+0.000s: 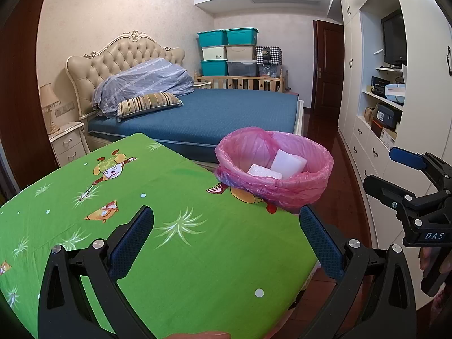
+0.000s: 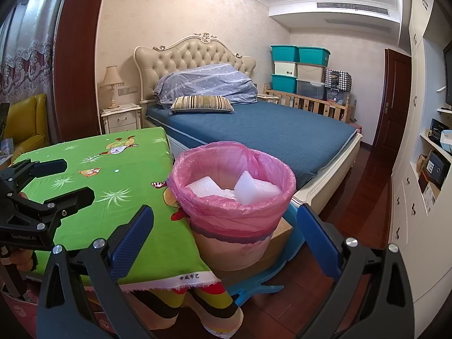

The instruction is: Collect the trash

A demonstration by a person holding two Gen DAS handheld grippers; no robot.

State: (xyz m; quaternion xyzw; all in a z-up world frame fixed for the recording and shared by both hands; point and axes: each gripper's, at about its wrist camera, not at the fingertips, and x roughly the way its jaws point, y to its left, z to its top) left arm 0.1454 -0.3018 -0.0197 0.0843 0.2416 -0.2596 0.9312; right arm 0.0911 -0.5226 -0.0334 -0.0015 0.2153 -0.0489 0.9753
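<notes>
Trash: two white foam blocks (image 2: 243, 188) lie inside the pink-lined bin (image 2: 231, 197), directly ahead of the right claw (image 2: 226, 237); both claws spread apart, empty; left claw (image 1: 226, 240) over bare tabletop (image 1: 197, 254).

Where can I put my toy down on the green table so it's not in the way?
Most of the green tablecloth is bare: the whole middle, from the far corner by the bed to the near edge, holds nothing. It is crowded only at the right edge, where the pink-lined bin with white foam pieces stands beside it. Both tools, left and right, are open, holding nothing.
</notes>
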